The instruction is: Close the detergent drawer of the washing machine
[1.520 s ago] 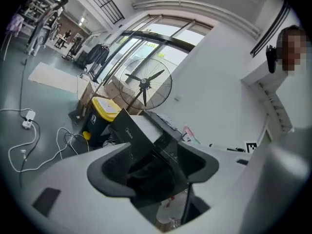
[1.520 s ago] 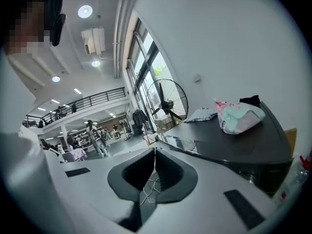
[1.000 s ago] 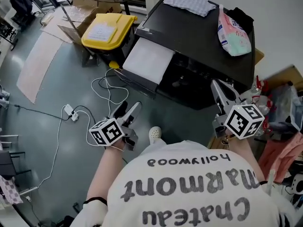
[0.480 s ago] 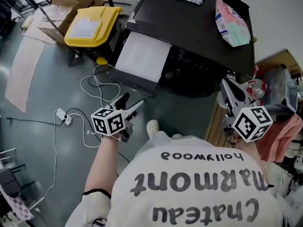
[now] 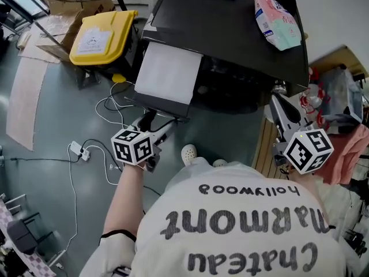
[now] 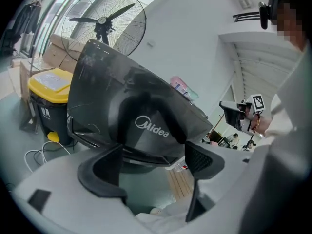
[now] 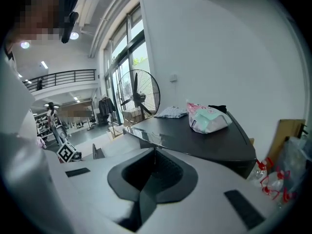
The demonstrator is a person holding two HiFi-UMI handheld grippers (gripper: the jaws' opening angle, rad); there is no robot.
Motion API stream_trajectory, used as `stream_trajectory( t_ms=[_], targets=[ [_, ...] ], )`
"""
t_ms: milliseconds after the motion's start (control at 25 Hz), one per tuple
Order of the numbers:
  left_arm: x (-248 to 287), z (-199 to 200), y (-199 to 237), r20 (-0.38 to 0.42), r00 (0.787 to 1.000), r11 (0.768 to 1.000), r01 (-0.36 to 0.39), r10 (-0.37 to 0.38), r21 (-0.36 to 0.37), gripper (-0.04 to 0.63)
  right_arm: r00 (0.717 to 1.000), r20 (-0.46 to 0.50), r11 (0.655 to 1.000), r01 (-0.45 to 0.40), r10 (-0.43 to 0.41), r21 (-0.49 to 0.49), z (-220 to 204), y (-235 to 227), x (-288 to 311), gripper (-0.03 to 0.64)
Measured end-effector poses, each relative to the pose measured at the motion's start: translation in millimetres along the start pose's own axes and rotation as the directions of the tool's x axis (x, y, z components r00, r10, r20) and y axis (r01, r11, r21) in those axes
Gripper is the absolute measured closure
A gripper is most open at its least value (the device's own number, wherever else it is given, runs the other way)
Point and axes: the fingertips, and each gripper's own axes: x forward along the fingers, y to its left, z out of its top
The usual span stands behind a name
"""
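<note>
Left of the left hand-held gripper (image 5: 157, 123) stands a yellow bin (image 5: 95, 33), and loose cable (image 5: 109, 105) lies on the floor beside and beneath it. This hand-held gripper is spread, with nothing between its jaws, and aims up at the front of the washing machine (image 5: 230, 36). Just ahead of its tips, apart from them, a pale panel juts from the machine's front. I take this to be the detergent drawer (image 5: 167, 74), pulled out.

The step in hand appears to be the approach. To do it well, bring the left jaws squarely onto the middle of the drawer's outer face. Then push straight in along its travel, not at an angle, so it does not bind, and ease off once it sits flush.

The right hand-held gripper (image 5: 279, 105) is pressed together and empty. It hangs at the machine's far corner, with the drawer well off to its left.
</note>
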Motion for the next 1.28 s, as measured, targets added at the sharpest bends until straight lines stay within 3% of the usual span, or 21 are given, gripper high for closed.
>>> stream_trajectory(
  t_ms=[440,640,800,1280],
  targets=[
    [1,-1,-1,-0.035,0.999,1.0,-0.014,0.015,0.015,0.204,1.0,-0.012,1.0,-0.022,0.022,0.001,0,2,15,0.586],
    [-2,6,-5,-0.012,1.0,1.0,-0.003,0.003,0.01,0.204,1.0,-0.016,1.0,-0.027,0.027,0.005,0,-1,15,0.586],
    [1,8,-9,-0.03,1.0,0.999,0.001,0.001,0.048,0.204,0.999,-0.021,1.0,-0.031,0.031,0.007,-1,-2,16,0.586],
    [10,17,-4,-0.04,0.999,0.998,-0.015,0.017,0.066,0.206,1.0,-0.023,1.0,-0.004,0.004,0.02,-4,-10,7,0.586]
  ],
)
